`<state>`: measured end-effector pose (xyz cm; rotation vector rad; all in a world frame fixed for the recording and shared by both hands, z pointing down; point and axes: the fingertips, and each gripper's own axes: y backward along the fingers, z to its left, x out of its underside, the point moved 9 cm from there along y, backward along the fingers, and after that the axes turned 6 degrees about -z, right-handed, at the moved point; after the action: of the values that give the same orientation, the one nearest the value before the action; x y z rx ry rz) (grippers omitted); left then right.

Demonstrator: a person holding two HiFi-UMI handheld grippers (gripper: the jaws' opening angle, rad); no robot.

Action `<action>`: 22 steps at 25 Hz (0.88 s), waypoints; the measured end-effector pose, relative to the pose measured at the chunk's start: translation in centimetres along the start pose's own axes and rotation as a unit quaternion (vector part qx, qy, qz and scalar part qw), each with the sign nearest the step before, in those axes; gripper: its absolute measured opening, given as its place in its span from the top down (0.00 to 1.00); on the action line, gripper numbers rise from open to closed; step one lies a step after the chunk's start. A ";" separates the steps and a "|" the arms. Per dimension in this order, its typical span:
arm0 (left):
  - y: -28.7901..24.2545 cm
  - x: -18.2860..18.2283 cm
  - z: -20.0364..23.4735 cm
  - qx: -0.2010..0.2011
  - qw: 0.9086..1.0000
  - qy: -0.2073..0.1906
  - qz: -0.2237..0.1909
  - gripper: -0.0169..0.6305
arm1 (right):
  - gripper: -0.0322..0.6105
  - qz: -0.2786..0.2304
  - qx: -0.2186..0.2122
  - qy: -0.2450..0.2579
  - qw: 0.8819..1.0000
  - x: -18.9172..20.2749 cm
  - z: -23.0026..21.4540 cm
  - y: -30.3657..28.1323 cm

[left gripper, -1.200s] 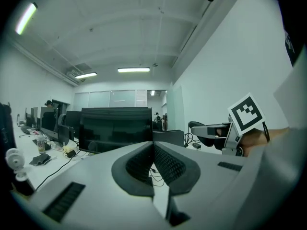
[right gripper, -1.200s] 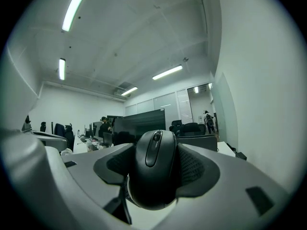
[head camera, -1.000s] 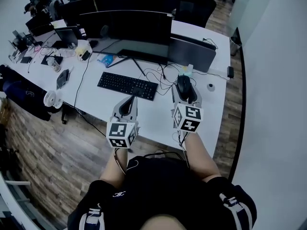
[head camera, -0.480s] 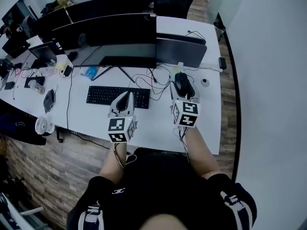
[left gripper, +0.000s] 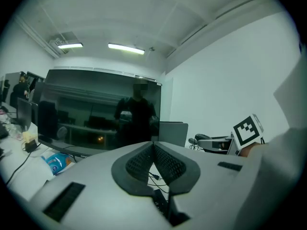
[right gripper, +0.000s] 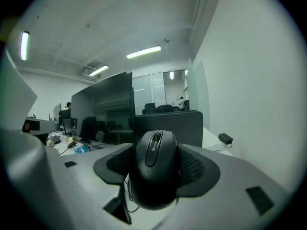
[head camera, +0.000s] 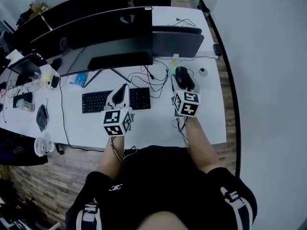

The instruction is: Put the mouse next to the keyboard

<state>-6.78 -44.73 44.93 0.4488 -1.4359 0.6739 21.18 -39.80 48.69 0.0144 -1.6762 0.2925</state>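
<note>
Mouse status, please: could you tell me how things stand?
Right tongs shut on mouse. Left tongs shut, empty. Keyboard to the left; cables near its right end.

Black mouse [head camera: 181, 75] in right claw [right gripper: 158, 163], right of flat black keyboard [head camera: 96, 101]

Item count:
- tabletop [head camera: 158, 123]: one
- mouse [right gripper: 154, 169]: one
- keyboard [head camera: 115, 99]: one
- handheld grippers: two, the left gripper [head camera: 123, 88] and the right gripper [head camera: 183, 80], each carrying one marker cube
- wide monitors: two, the near monitor [head camera: 96, 35] and the far monitor [head camera: 81, 4]
- grey partition panel [head camera: 177, 42]: one
- small fan [head camera: 39, 146], at the left: one
</note>
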 end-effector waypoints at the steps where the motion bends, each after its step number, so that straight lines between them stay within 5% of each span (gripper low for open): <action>1: -0.3 0.1 0.5 0.006 1.000 0.001 -0.001 0.95 | 0.49 0.008 0.006 -0.006 1.000 0.6 0.1 -0.3; 8: -1.3 1.0 3.2 0.039 0.999 0.013 -0.005 0.95 | 0.49 0.062 0.032 -0.035 0.997 4.6 1.3 -2.0; 22: -1.5 4.0 5.9 0.098 0.994 0.018 0.039 0.95 | 0.49 0.174 0.067 -0.005 0.982 14.2 3.9 -1.9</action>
<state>-10.21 -49.12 49.63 0.5327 -1.3638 0.8858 15.85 -40.10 62.55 -0.1799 -1.6629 0.6698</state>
